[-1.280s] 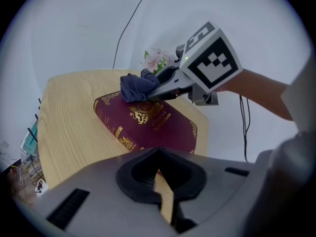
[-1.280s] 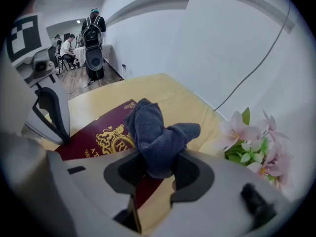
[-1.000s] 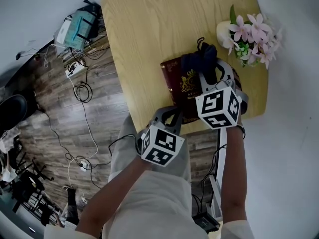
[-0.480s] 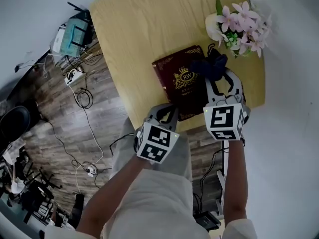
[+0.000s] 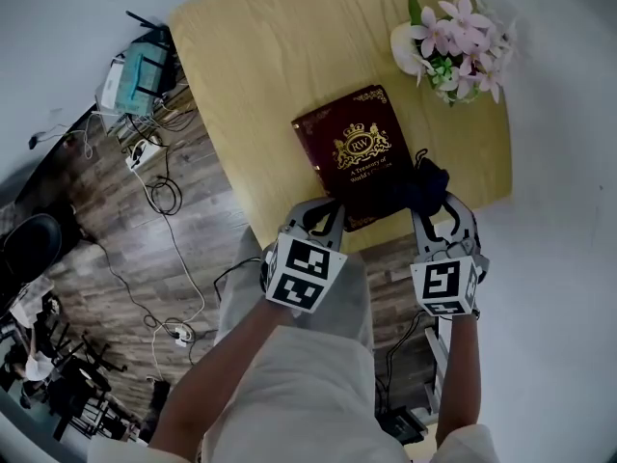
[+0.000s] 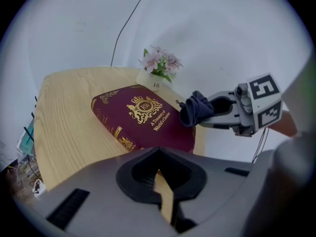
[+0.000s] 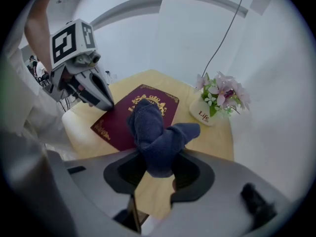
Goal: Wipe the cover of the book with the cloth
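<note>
Since 1.0 s ago: cloth and its gripper have travelled from the far half of the cover back toward the person and now sit at the near right corner. Head camera shifted a little. Other gripper unchanged in place.

Left to right, now:

- Left gripper (image 5: 326, 212): jaws closed together, nothing between them. Tips sit at the near left edge of the book, by the spine. Contact looks likely from the right gripper view, not certain. Judged to be steadying the book.
- Book (image 5: 352, 152): dark red, gilt crest, flat on the wooden table (image 5: 251, 56) close to the near edge. Long axis runs away from the person, leaning slightly to the left. Most of the cover is exposed.
- Cloth (image 5: 426, 181): dark blue, bunched, overlapping the book's near right corner.
- Right gripper (image 5: 433, 203): jaws clamped on the cloth, which bulges out ahead of them. It is the nearer tool for the wipe.
- Flowers (image 5: 448, 37) in a white pot: far right, well apart from the book.

Judgement: the unwiped cover lies ahead and to the left of the right jaws. A next stroke would run forward-left along the long axis. Risk: the book sliding off the near edge if the left hold lifts.
</note>
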`<action>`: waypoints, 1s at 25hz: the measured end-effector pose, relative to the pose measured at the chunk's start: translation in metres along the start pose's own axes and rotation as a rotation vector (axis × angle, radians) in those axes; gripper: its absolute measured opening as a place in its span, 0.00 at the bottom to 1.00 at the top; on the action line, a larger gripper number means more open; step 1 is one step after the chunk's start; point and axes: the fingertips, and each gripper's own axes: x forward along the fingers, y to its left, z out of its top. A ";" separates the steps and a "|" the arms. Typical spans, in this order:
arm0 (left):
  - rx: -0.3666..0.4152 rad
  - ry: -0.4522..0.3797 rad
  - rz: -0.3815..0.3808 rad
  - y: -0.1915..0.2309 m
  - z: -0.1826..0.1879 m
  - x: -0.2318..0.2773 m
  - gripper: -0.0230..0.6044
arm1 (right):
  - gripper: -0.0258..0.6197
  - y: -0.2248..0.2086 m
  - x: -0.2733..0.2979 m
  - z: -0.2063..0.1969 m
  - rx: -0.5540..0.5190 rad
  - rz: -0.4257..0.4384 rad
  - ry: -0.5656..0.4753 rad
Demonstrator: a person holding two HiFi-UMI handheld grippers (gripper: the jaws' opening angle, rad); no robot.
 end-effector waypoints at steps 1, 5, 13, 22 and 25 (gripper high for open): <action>-0.007 -0.006 0.000 0.000 0.000 0.000 0.05 | 0.28 0.002 -0.002 -0.007 -0.013 0.002 0.018; 0.021 -0.021 0.013 0.000 0.001 -0.001 0.05 | 0.28 0.004 0.001 -0.025 -0.077 0.004 0.075; 0.157 -0.016 0.071 -0.003 0.000 -0.001 0.05 | 0.28 0.003 0.010 -0.025 -0.181 0.059 0.138; 0.172 0.000 0.076 -0.004 0.000 0.002 0.05 | 0.28 0.001 0.017 -0.019 -0.399 0.163 0.291; 0.159 0.004 0.069 -0.004 0.000 0.002 0.05 | 0.28 -0.003 0.024 -0.008 -0.428 0.185 0.300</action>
